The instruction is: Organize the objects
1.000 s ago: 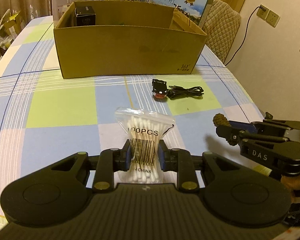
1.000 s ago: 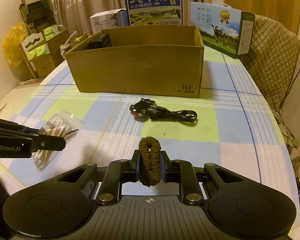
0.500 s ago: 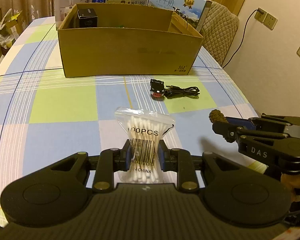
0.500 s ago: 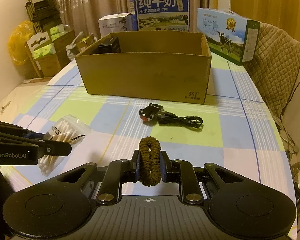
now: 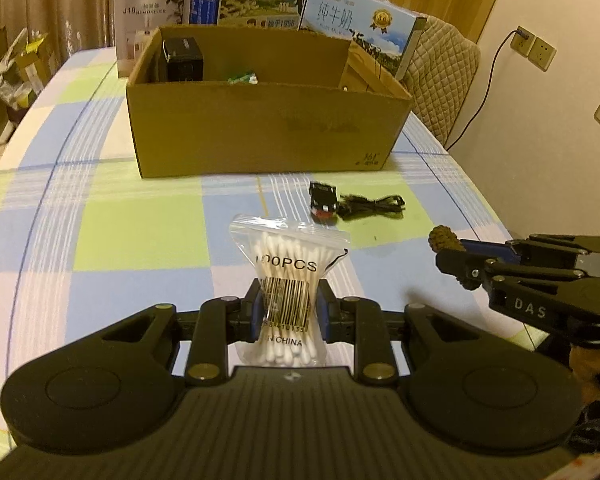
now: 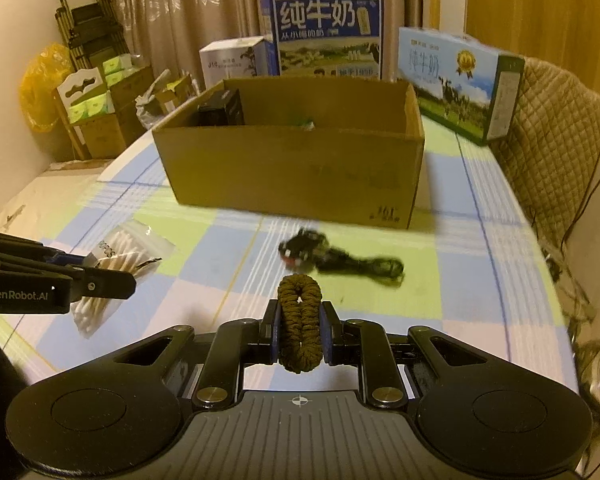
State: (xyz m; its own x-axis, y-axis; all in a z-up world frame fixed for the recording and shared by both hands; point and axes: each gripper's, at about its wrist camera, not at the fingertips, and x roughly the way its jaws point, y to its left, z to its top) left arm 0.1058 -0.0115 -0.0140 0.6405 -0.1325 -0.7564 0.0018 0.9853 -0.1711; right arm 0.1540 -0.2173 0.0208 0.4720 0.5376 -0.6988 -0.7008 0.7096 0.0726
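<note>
My left gripper (image 5: 287, 312) is shut on a clear bag of cotton swabs (image 5: 288, 272) and holds it above the checked tablecloth. My right gripper (image 6: 300, 326) is shut on a brown braided hair tie (image 6: 300, 320), also held above the table. Each gripper shows in the other's view: the right one (image 5: 452, 260) at the right, the left one (image 6: 112, 280) at the left. An open cardboard box (image 5: 260, 120) stands ahead, holding a black box (image 5: 182, 60) and a small green item (image 5: 242, 79). A black charger with its cable (image 5: 340, 204) lies between the grippers and the box.
Milk cartons (image 6: 324, 36) and a white product box (image 5: 150, 20) stand behind the cardboard box. A quilted chair (image 6: 556, 140) is at the table's right edge. Stacked cartons and a yellow bag (image 6: 44, 84) stand off the table at the left.
Both grippers have risen with their loads, so the inside of the cardboard box now shows. The charger and cable have not moved.
</note>
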